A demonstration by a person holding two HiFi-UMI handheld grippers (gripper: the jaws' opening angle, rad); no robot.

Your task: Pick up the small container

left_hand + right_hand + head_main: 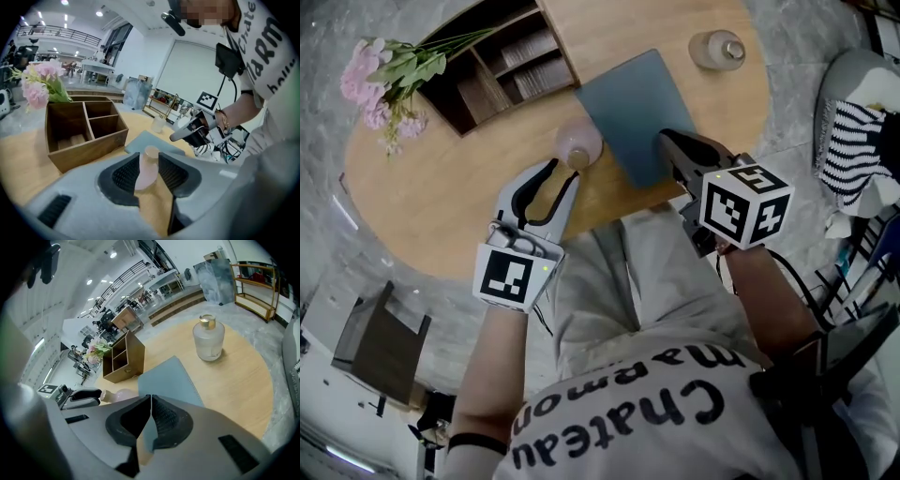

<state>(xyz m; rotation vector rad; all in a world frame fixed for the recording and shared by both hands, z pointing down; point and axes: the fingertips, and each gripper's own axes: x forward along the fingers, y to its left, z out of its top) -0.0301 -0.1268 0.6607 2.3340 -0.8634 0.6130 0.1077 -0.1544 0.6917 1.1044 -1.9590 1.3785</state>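
The small container [579, 141] is a pale pink flask with a tan cap. It rests on the wooden table [441, 187], at the near left corner of a blue-grey mat [633, 108]. My left gripper [562, 170] points at it, jaws open, with its fingertips just short of the cap. In the left gripper view the container [146, 171] shows in the gap of the left gripper [149, 160], and no pad presses on it. My right gripper [664, 137] is shut and empty over the mat's near edge. The right gripper view shows the right gripper [151, 401] with its pads together and the container [121, 395] to the left.
A wooden organiser box [502, 61] stands at the back of the table, with pink flowers [384, 80] to its left. A frosted glass bottle [717, 49] stands at the back right. Beyond the table's right edge lies a striped cloth [853, 141].
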